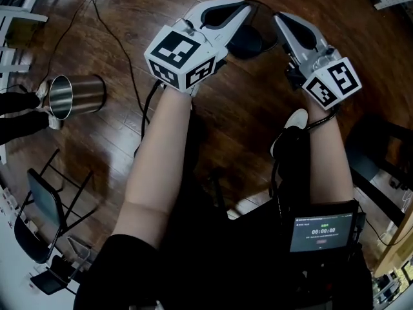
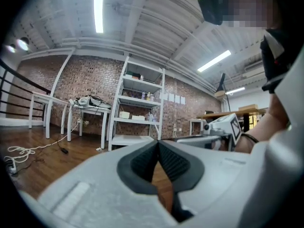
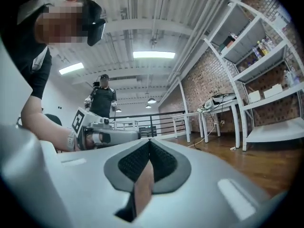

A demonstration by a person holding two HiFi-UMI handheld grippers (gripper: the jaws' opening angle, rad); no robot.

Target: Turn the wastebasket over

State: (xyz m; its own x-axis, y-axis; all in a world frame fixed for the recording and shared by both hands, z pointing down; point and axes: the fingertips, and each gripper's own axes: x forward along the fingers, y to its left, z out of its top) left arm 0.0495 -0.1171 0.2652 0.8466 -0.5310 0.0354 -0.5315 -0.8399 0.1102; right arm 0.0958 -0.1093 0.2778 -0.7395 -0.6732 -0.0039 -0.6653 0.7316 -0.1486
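Wastebasket (image 1: pixel 76 95) lies on its side, well left of my left gripper (image 1: pixel 240 10) and right gripper (image 1: pixel 282 19). Both are shut tight and empty. A black cable (image 1: pixel 127 60) runs between, with a folding chair (image 1: pixel 40 206) nearer me.

A small screen (image 1: pixel 322 232) at the person's waist is showing green timer digits, mostly zeros (the last one is unclear). Nothing else is reading as text.

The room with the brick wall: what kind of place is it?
Probably a workshop or lab, not a home. A brick wall backs white metal shelves holding bottles and boxes, a table carries gear with cables, and a strip light runs along the ceiling.
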